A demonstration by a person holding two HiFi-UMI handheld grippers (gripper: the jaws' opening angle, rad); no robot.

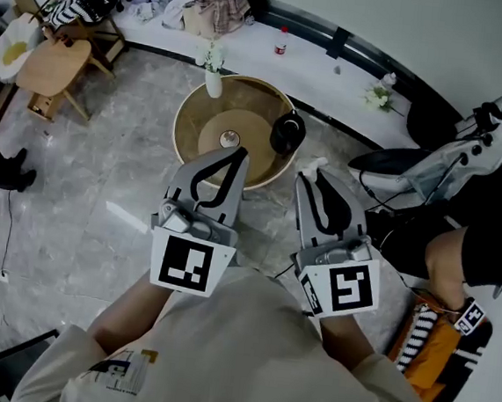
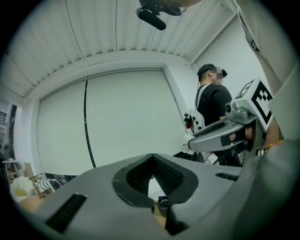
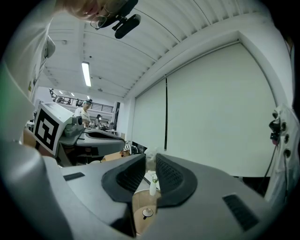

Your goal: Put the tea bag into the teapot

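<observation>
Right tongs [image 1: 310, 175] pinch the tea bag [image 1: 315, 164] at their tips; left tongs [image 1: 240, 154] closed, empty. Bring it over the teapot [image 1: 288, 130] ahead, then release.

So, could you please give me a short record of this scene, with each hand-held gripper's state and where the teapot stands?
left hand-held gripper: jaw tips together, nothing between them
right hand-held gripper: closed on a small white tea bag at its tips
teapot: black, on the right side of the round wooden table
vase: white, with flowers, at the table's far edge
tea bag position: in the head view just outside the table's near rim, not yet in the teapot
</observation>
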